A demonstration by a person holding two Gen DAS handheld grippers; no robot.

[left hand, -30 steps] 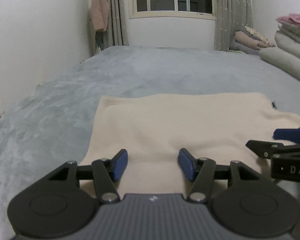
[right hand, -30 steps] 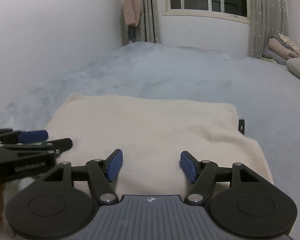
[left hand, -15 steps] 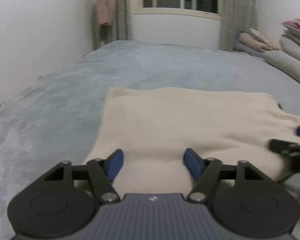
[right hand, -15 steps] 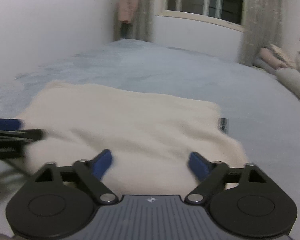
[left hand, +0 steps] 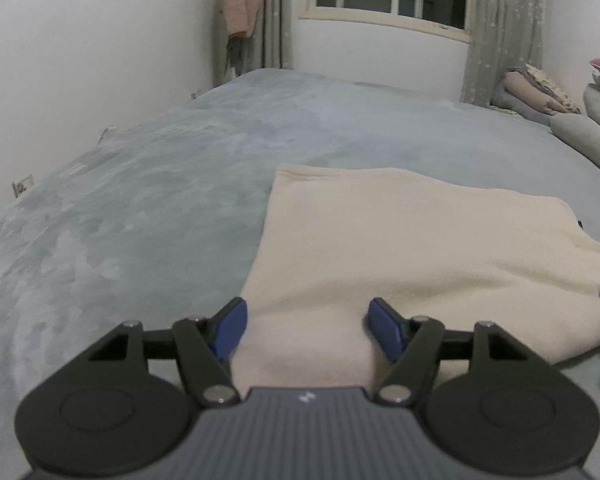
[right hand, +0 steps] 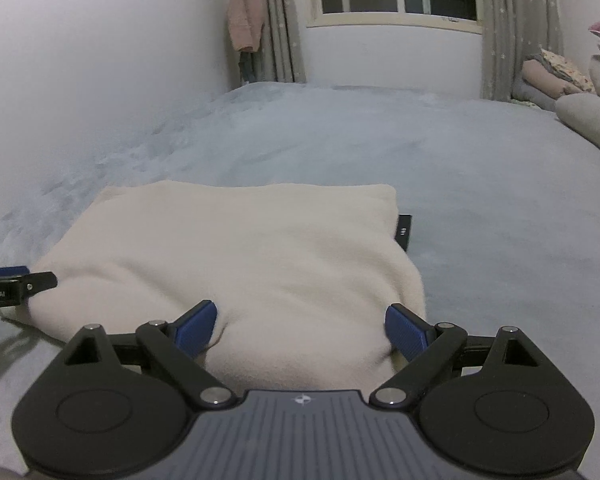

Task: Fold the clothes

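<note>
A cream fleece garment [left hand: 412, 248] lies folded flat on the grey-blue bed cover [left hand: 140, 200]; it also shows in the right wrist view [right hand: 240, 248]. My left gripper [left hand: 306, 330] is open, its blue pads on either side of the garment's near left edge. My right gripper [right hand: 300, 332] is open wide, its pads on either side of the garment's near right edge, with cloth bulging between them. The left gripper's tip [right hand: 16, 284] shows at the left in the right wrist view. A black label [right hand: 404, 232] sticks out at the garment's right side.
The bed cover [right hand: 480, 200] stretches far ahead to a window wall. A white wall [left hand: 80, 60] runs along the left. Folded bedding and pillows [left hand: 580, 120] are stacked at the far right. A pink garment [right hand: 244, 16] hangs by the curtain.
Both grippers have moved forward and apart onto the garment's near edge. The right gripper's jaws have opened wider. The near edge of the cloth now bunches between the pads.
</note>
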